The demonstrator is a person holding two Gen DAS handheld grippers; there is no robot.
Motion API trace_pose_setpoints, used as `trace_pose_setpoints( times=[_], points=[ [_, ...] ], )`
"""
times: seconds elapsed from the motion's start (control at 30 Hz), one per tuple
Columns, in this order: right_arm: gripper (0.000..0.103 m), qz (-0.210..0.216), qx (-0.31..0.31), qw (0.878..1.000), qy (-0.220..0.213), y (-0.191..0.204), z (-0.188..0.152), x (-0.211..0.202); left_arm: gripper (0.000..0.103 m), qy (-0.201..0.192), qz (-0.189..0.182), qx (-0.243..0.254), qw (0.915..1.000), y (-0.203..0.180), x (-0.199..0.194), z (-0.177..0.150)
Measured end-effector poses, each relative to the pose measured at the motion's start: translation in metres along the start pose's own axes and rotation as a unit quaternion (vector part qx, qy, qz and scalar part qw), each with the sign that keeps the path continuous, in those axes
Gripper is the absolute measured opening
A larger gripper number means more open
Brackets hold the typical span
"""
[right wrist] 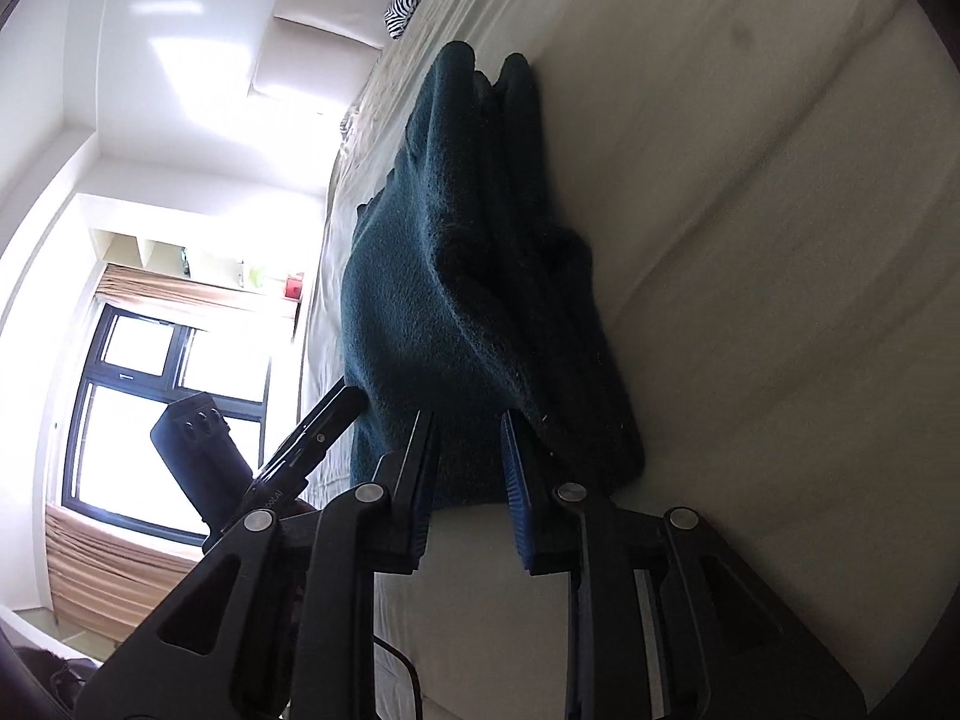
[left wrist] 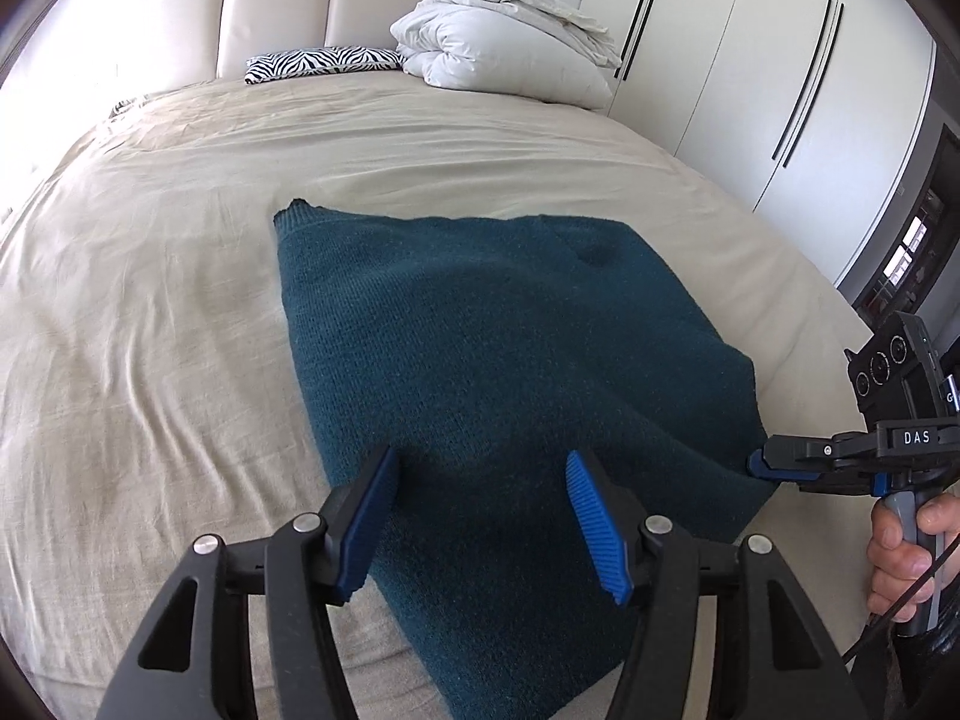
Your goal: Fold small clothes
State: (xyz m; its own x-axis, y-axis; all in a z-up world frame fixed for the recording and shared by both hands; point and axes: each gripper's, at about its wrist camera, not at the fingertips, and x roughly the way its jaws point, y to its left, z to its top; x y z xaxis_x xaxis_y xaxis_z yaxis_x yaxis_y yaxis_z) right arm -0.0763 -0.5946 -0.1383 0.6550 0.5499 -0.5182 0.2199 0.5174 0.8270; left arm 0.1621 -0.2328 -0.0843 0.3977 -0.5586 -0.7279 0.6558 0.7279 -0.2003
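A dark teal knitted sweater (left wrist: 480, 360) lies folded on the beige bed sheet (left wrist: 150, 300). My left gripper (left wrist: 483, 468) is open, its blue pads hovering over the sweater's near part. My right gripper (left wrist: 757, 467) comes in from the right, turned on its side, with its fingers at the sweater's right edge. In the right wrist view the sweater (right wrist: 456, 300) shows stacked layers, and the right gripper (right wrist: 467, 438) has its jaws closed around the near edge of the upper layer.
A white folded duvet (left wrist: 504, 36) and a zebra-print pillow (left wrist: 318, 63) lie at the head of the bed by the padded headboard (left wrist: 276, 6). White wardrobe doors (left wrist: 750, 60) stand to the right. A window (right wrist: 150, 390) shows in the right wrist view.
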Motion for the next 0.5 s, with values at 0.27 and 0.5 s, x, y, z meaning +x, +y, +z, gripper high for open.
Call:
trace_pose_setpoints(
  times=[0.27, 0.5],
  points=[
    [0.060, 0.002, -0.095, 0.994, -0.048, 0.075, 0.037, 0.001, 0.066, -0.026, 0.027, 0.002, 0.9993, 0.008, 0.005, 0.026],
    [0.050, -0.031, -0.056, 0.997, -0.044, 0.043, 0.068, 0.031, 0.078, -0.013, 0.019, -0.055, 0.9982, 0.040, 0.013, 0.017]
  ],
)
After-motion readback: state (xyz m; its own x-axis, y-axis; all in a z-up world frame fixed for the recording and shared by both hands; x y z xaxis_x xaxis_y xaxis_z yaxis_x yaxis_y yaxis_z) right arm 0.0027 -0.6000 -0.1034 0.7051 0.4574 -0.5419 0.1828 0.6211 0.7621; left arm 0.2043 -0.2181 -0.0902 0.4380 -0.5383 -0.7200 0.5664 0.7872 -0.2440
